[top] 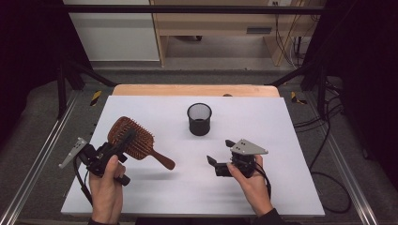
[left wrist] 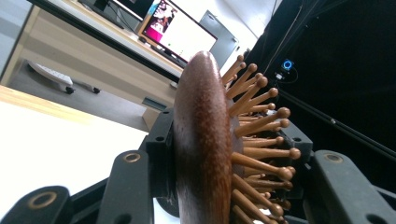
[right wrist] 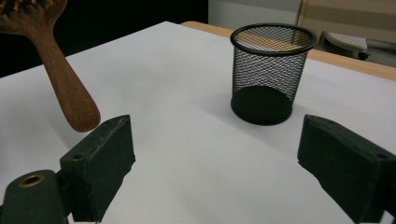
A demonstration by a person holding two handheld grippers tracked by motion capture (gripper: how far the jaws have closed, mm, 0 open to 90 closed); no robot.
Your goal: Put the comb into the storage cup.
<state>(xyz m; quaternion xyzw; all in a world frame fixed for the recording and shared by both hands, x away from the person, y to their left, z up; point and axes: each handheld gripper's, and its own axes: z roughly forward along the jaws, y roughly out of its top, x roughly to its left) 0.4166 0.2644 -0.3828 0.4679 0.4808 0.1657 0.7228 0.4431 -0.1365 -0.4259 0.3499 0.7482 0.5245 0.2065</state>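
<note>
- Hairbrush (top: 131,137): a brown wooden one with peg bristles, held up off the white table (top: 155,187), its head clamped between the jaws of the left gripper (top: 123,142) and its handle slanting down toward the middle of the table.
- In the left gripper view the head of the hairbrush stands edge-on between the two black jaws, smooth back on one side, pegs on the other.
- Mesh cup (top: 199,119): black, round, upright near the far middle of the table, well apart from the hairbrush; its inside shows nothing but its dark bottom.
- Right gripper (top: 221,158): jaws wide apart with nothing between them, low over the table near the handle end, pointing toward the cup.
- Hidden or cut off: the right gripper view crops the head of the hairbrush at its top corner; the left jaws cover the lower part of the head.
</note>
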